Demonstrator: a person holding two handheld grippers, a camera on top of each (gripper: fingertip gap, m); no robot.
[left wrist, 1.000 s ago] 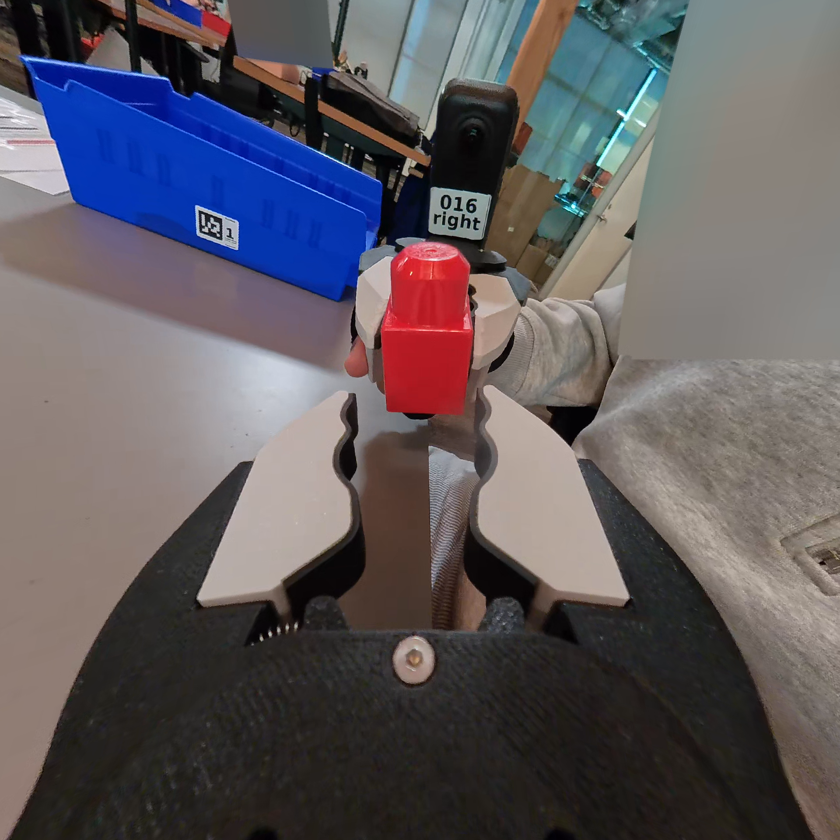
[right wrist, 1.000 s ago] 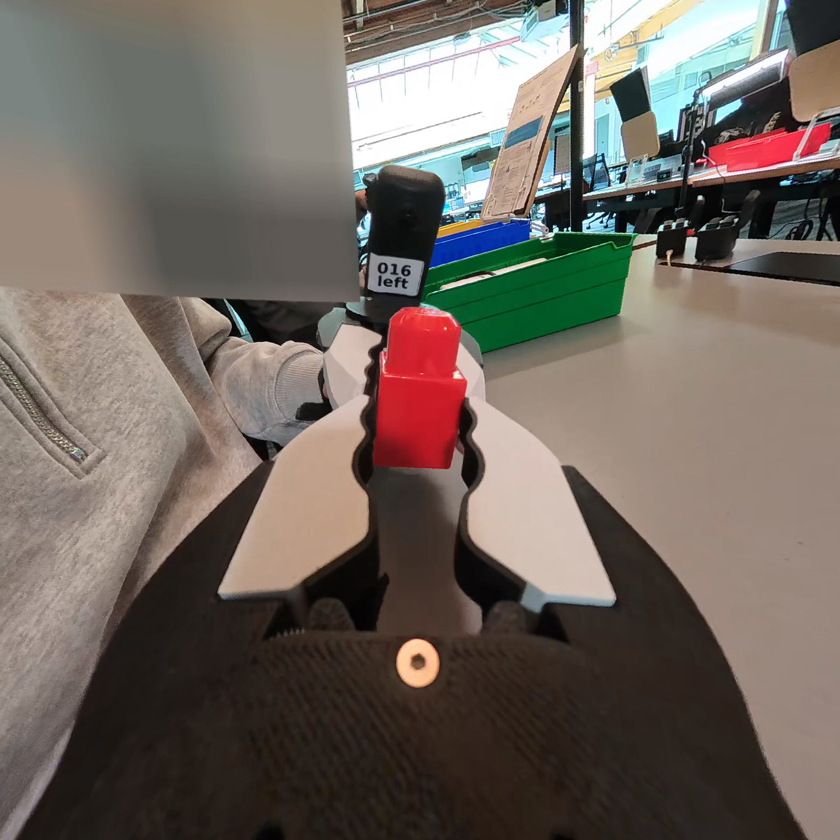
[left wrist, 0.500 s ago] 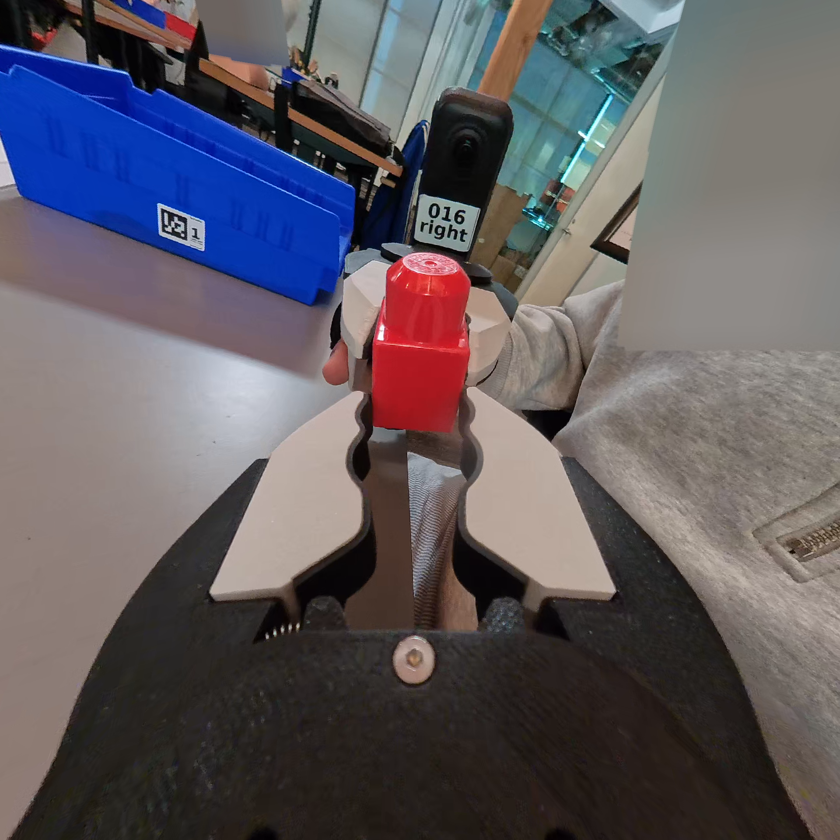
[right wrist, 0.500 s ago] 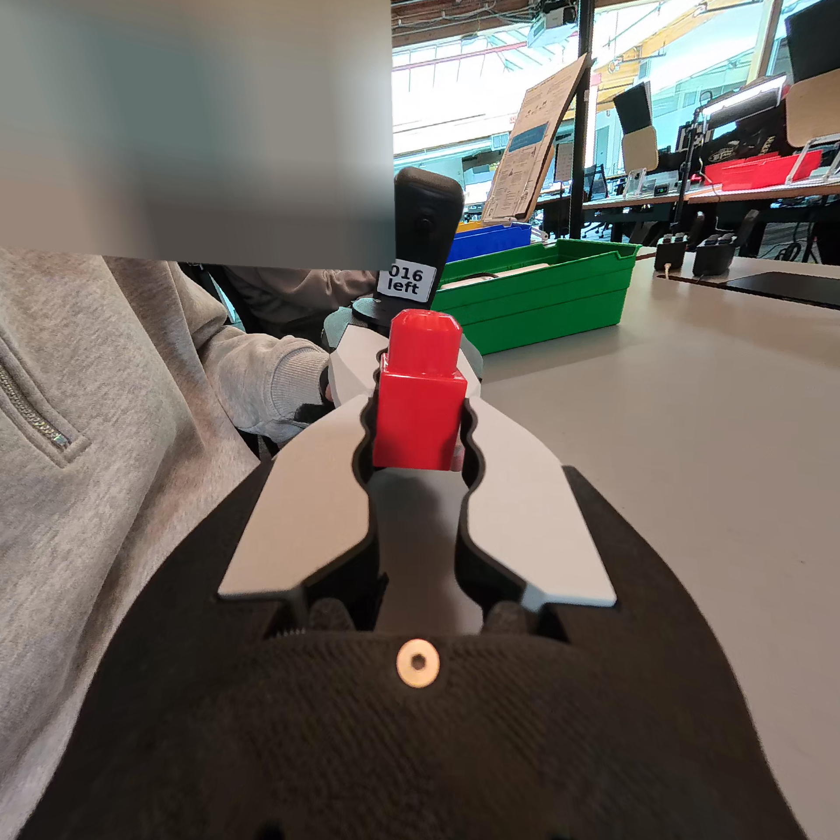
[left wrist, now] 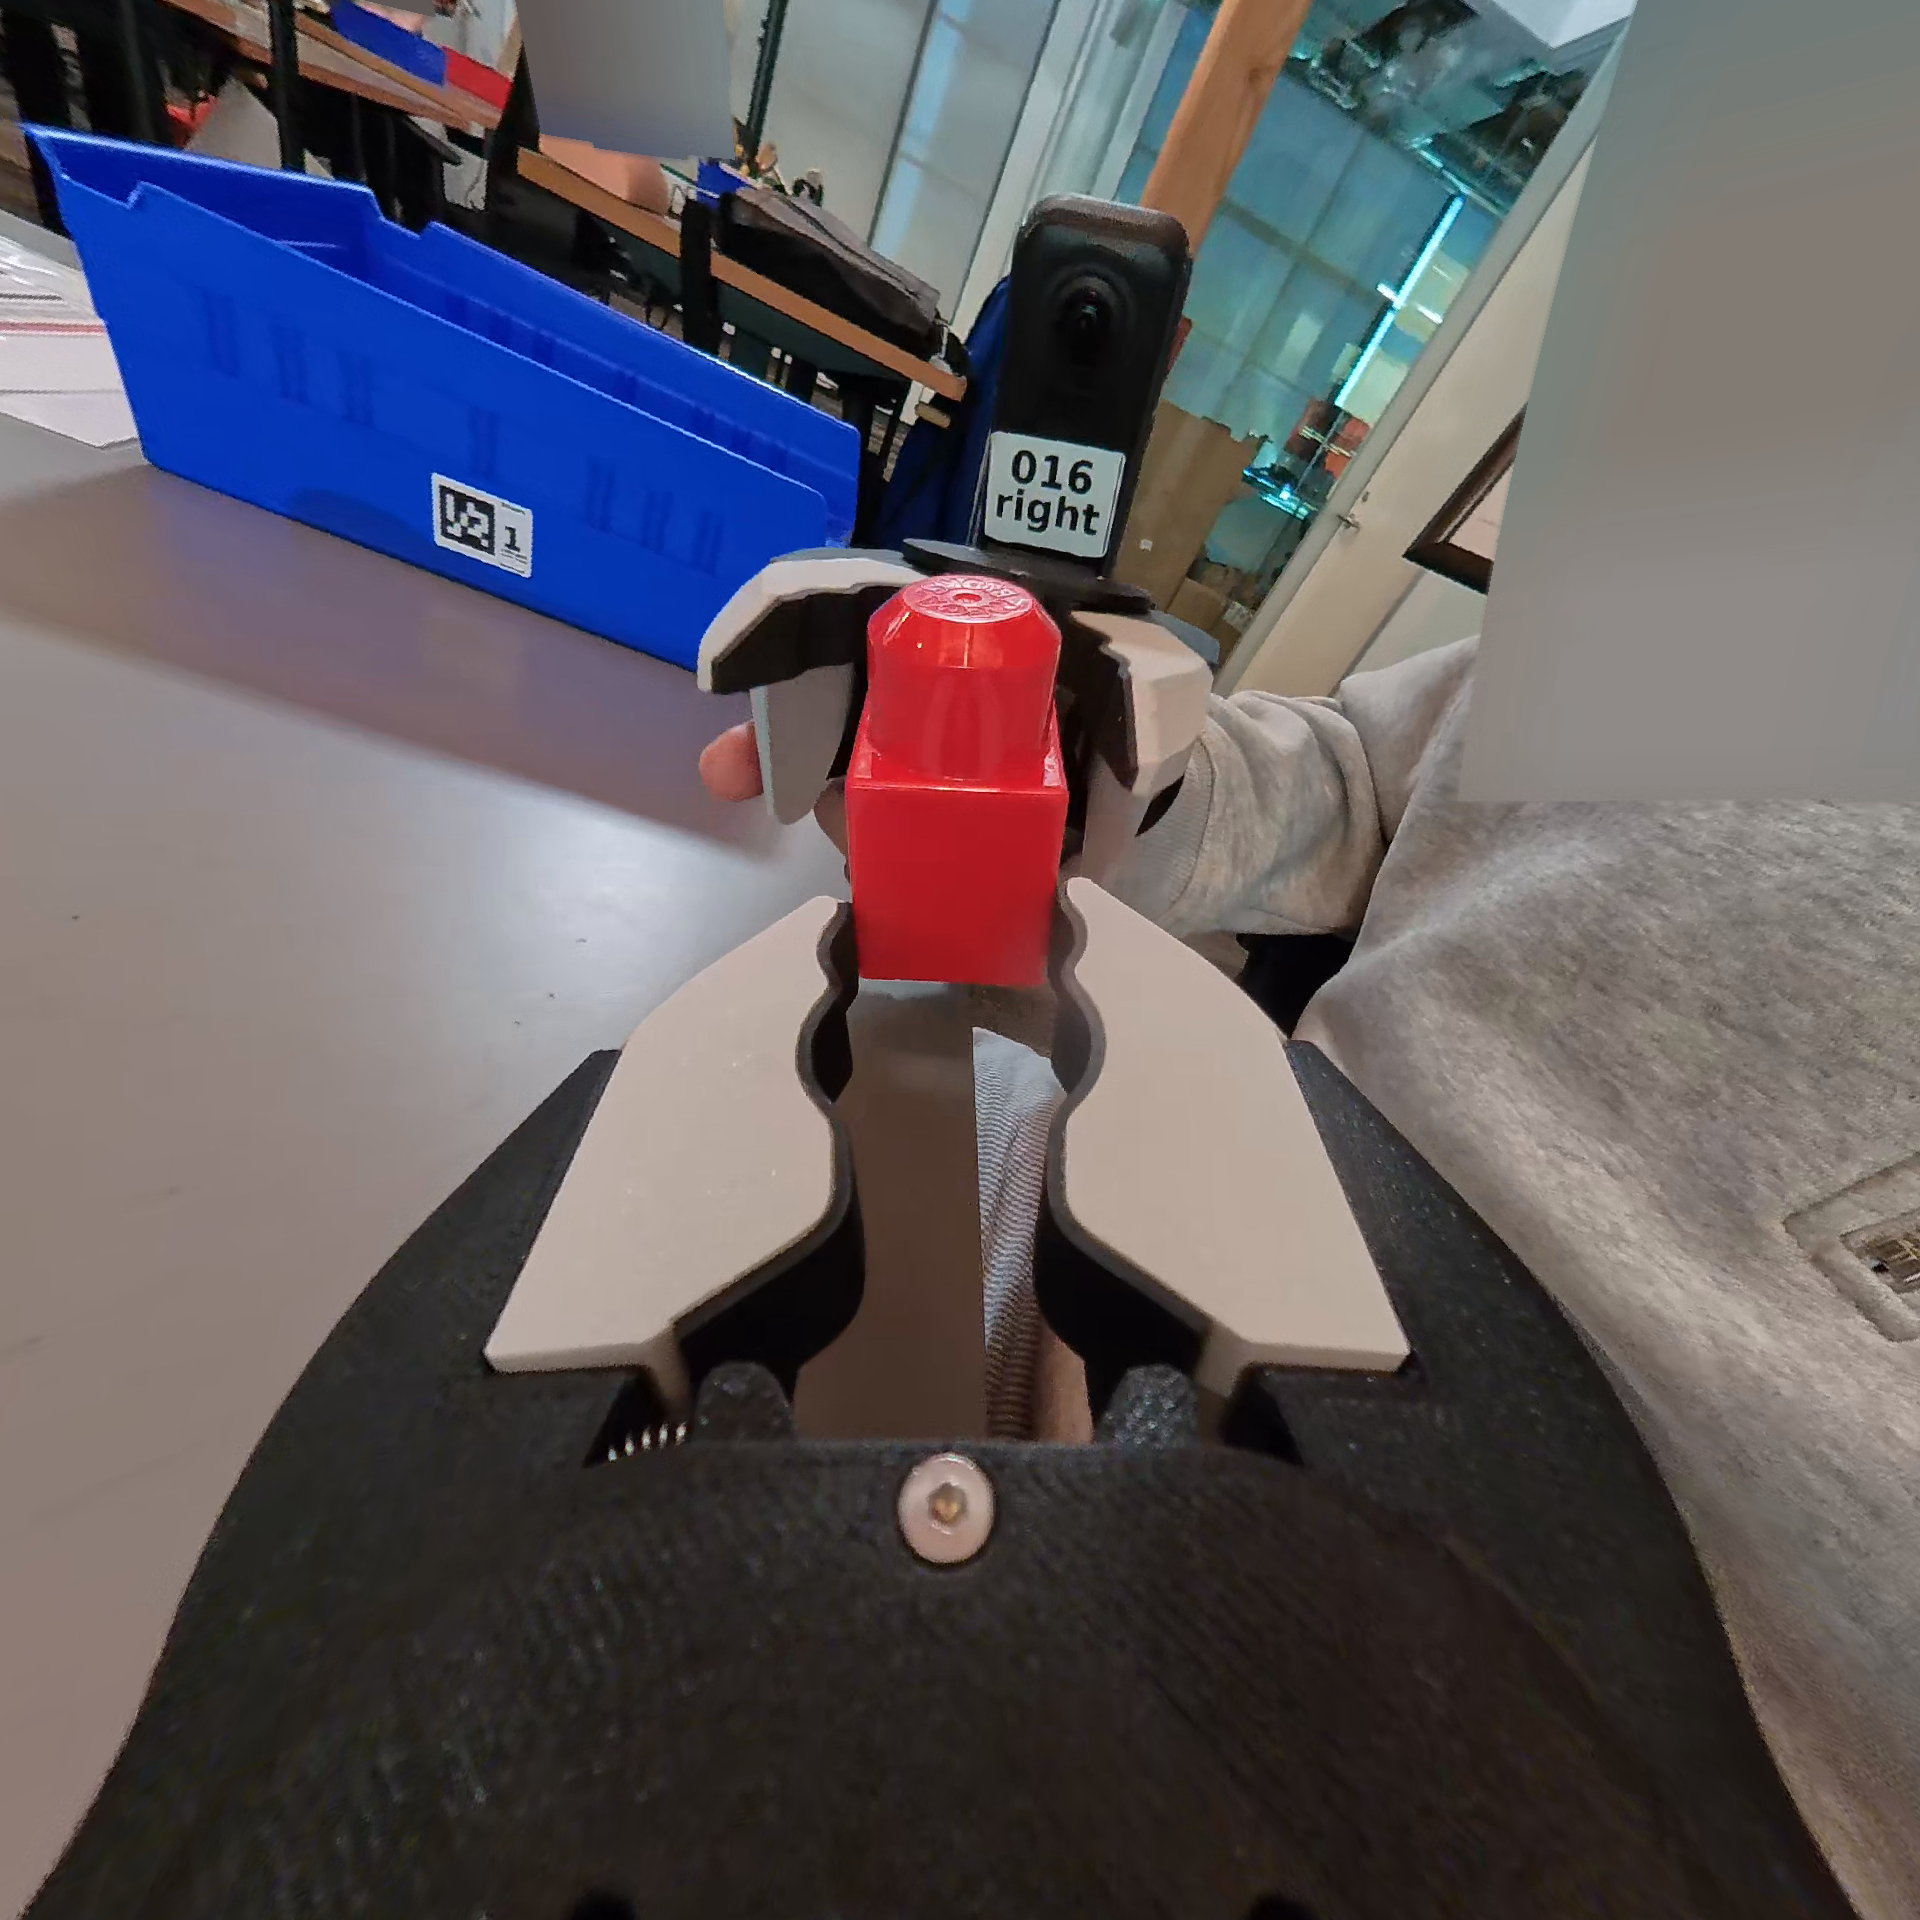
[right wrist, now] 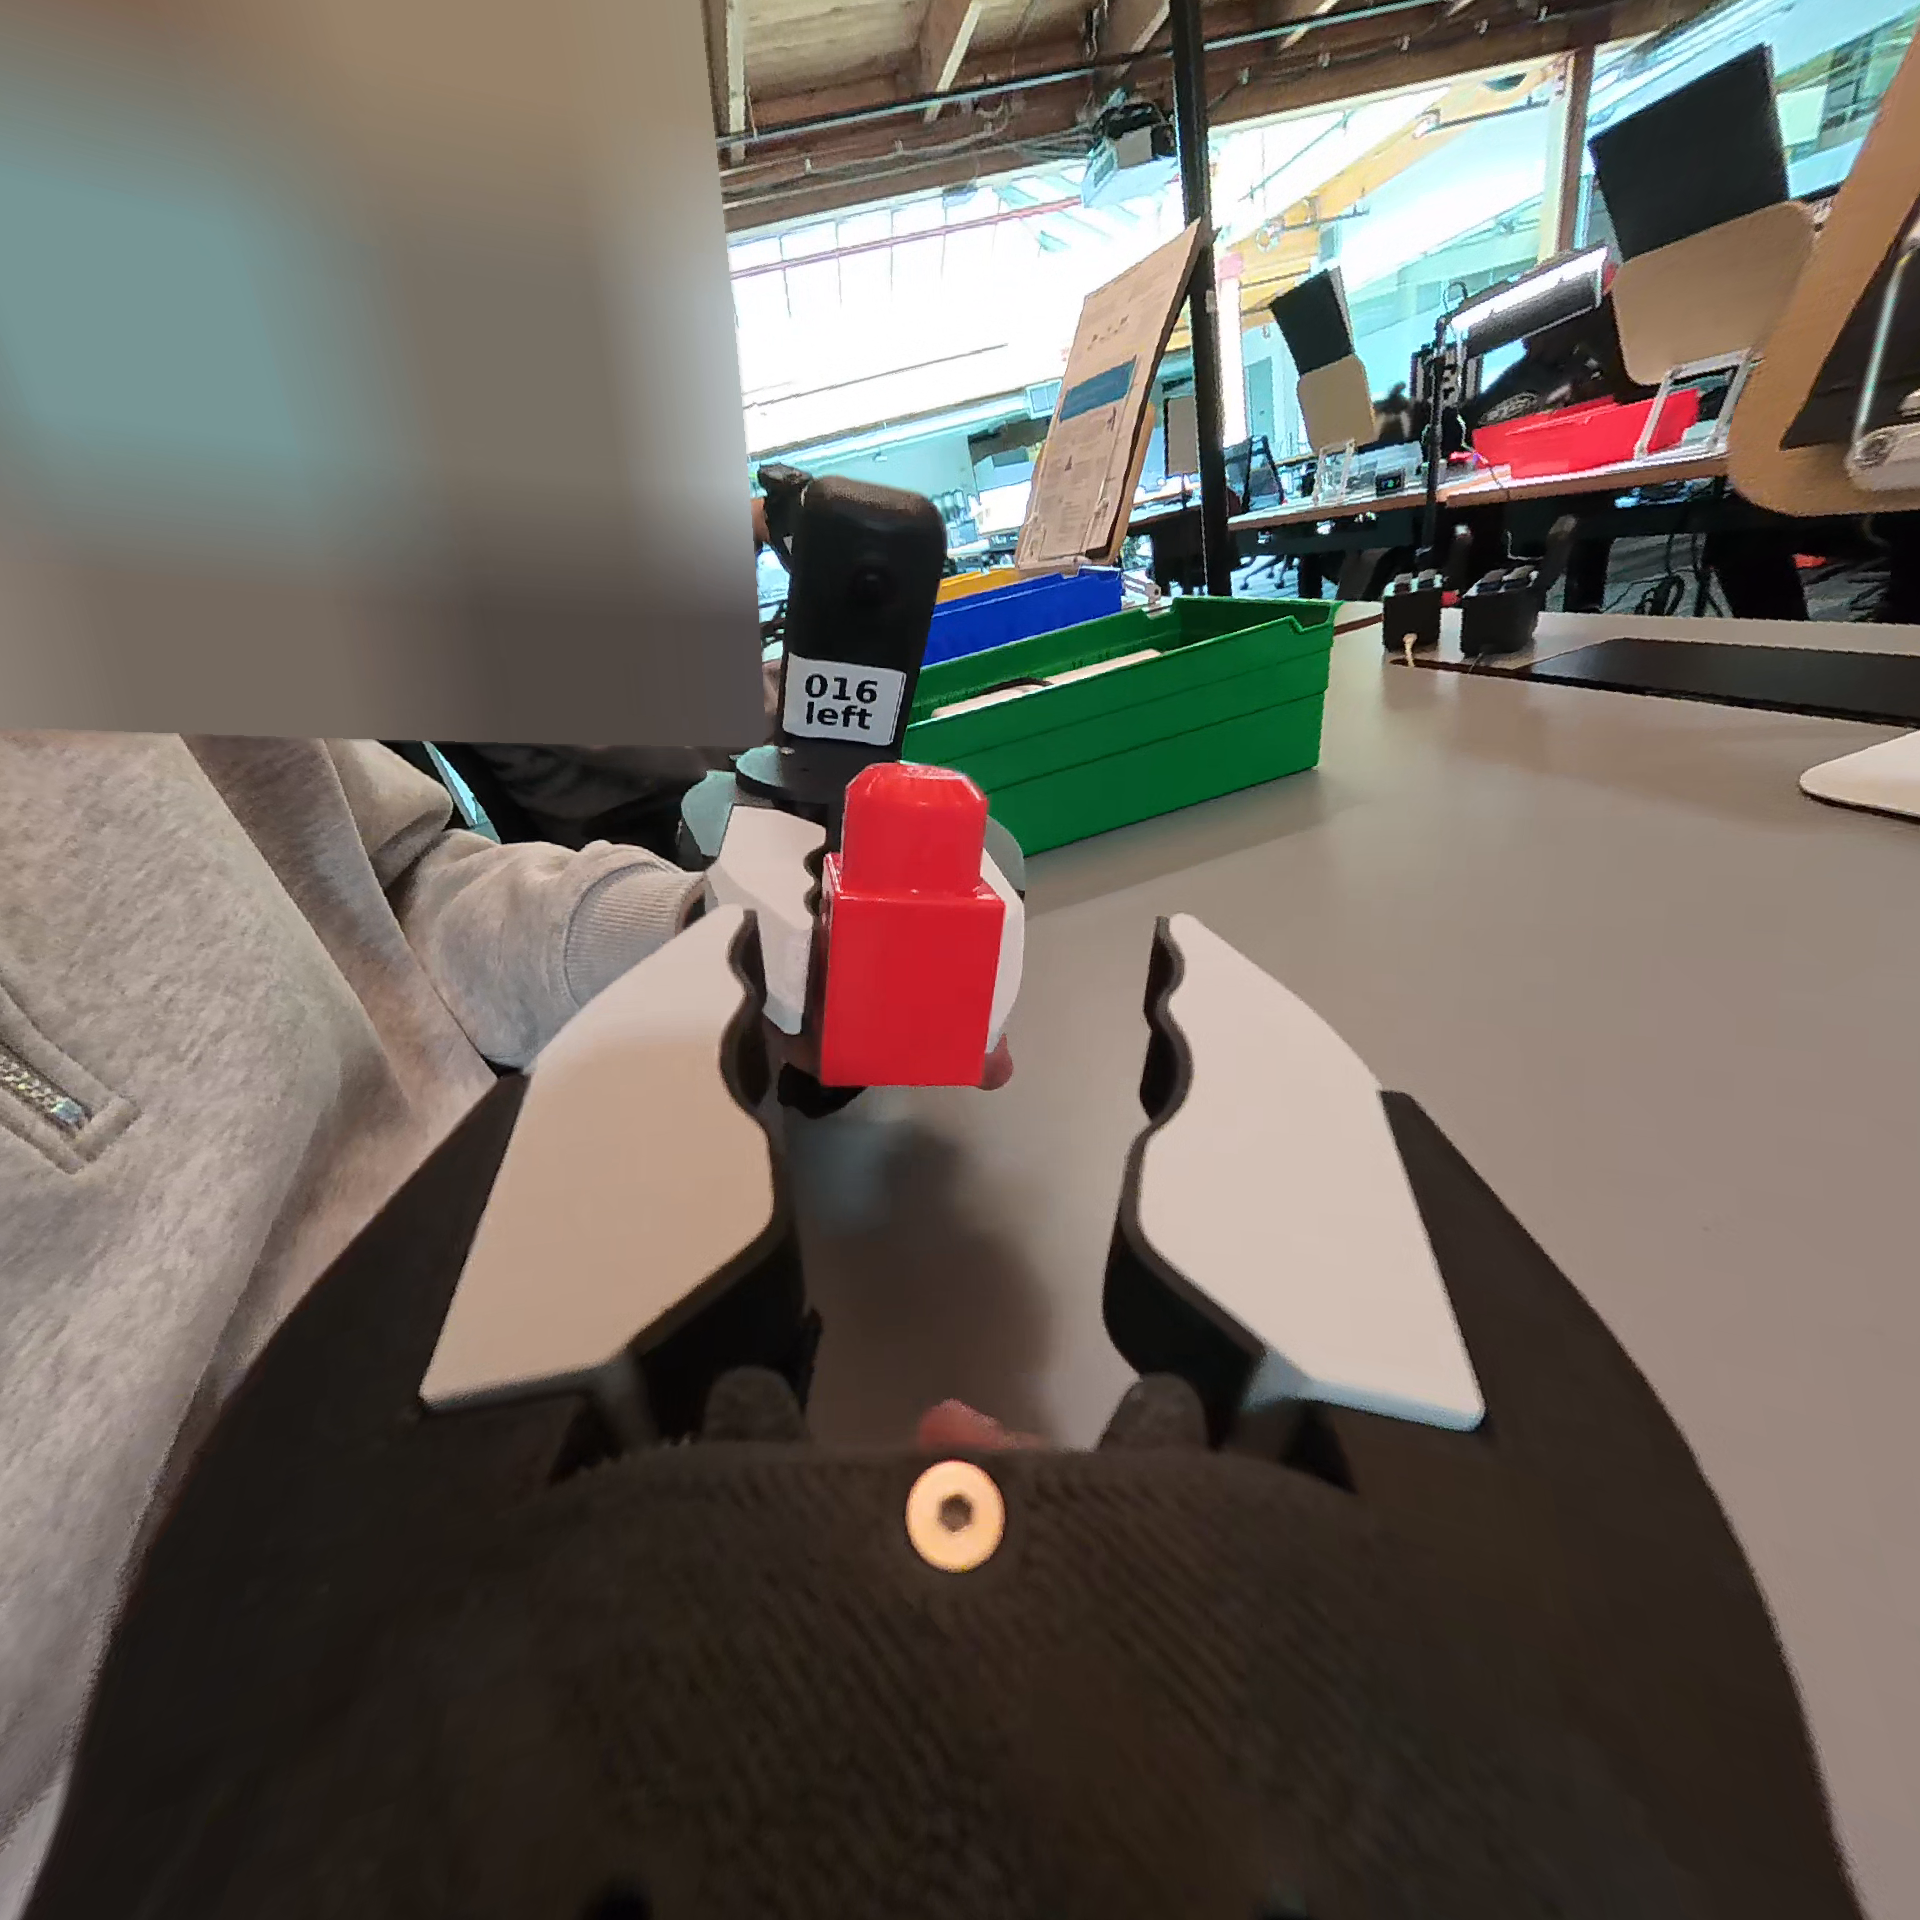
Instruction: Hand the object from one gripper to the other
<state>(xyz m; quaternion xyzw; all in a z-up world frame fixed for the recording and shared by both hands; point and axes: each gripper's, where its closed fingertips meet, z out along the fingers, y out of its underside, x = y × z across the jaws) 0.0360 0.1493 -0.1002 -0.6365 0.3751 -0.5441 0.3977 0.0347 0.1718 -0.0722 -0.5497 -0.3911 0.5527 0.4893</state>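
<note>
A red toy brick (left wrist: 956,831) with a round stud on top is held above the grey table (left wrist: 312,935). My left gripper (left wrist: 956,909) is shut on the brick's lower sides at its fingertips. The brick also shows in the right wrist view (right wrist: 904,977), held by the left gripper's fingers (right wrist: 774,966) facing me. My right gripper (right wrist: 954,930) is open wide and empty, its fingertips apart on either side of the brick without touching it. In the left wrist view the right gripper's fingers (left wrist: 795,727) stand spread behind the brick.
A blue bin (left wrist: 416,416) stands on the table at the left. A green bin (right wrist: 1122,717) stands behind the grippers in the right wrist view, with a black mat (right wrist: 1714,675) and a white stand base (right wrist: 1870,779) further right. The person's grey sweater (left wrist: 1558,1039) is close by. My two grippers' fingertips are within a few centimetres of each other.
The left gripper closed on the red brick. The right gripper, shut on the brick before, has opened wide and let it go.
</note>
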